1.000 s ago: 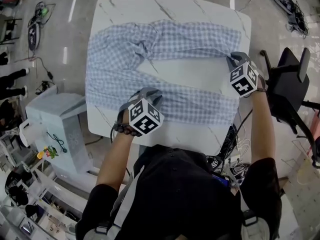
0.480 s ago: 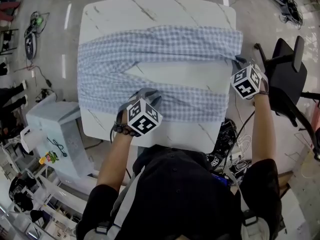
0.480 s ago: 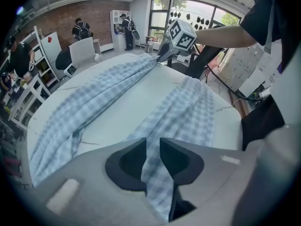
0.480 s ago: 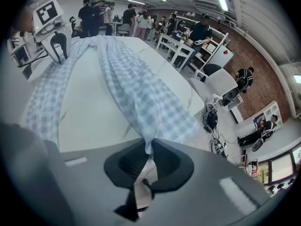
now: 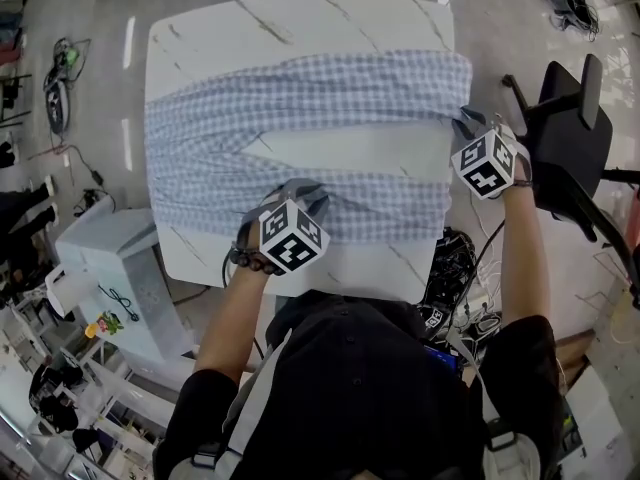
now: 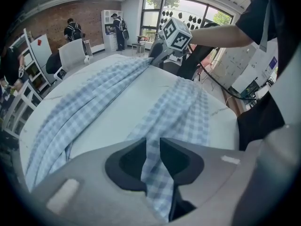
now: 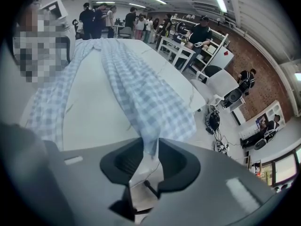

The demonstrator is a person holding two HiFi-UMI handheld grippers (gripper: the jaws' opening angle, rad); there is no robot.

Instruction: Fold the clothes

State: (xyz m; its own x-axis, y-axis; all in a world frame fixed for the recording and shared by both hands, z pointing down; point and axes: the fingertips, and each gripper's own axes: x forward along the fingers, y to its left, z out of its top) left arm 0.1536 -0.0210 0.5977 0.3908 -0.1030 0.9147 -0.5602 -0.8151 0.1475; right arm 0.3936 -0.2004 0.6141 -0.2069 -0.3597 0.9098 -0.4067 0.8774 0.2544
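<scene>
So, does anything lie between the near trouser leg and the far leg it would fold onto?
Nothing visible does. Only bare white table separates the near leg from the far leg.

Both arms are reaching forward, pointing steeply down; the left gripper (image 5: 300, 192) is clamping the cloth (image 5: 300, 88), while the right gripper (image 5: 466, 119) jaws have just been opening, a cloth corner lying between them.

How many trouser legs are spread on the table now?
2. The far leg lies across the table's back half; the near leg across its front half. They join at the left.
</scene>
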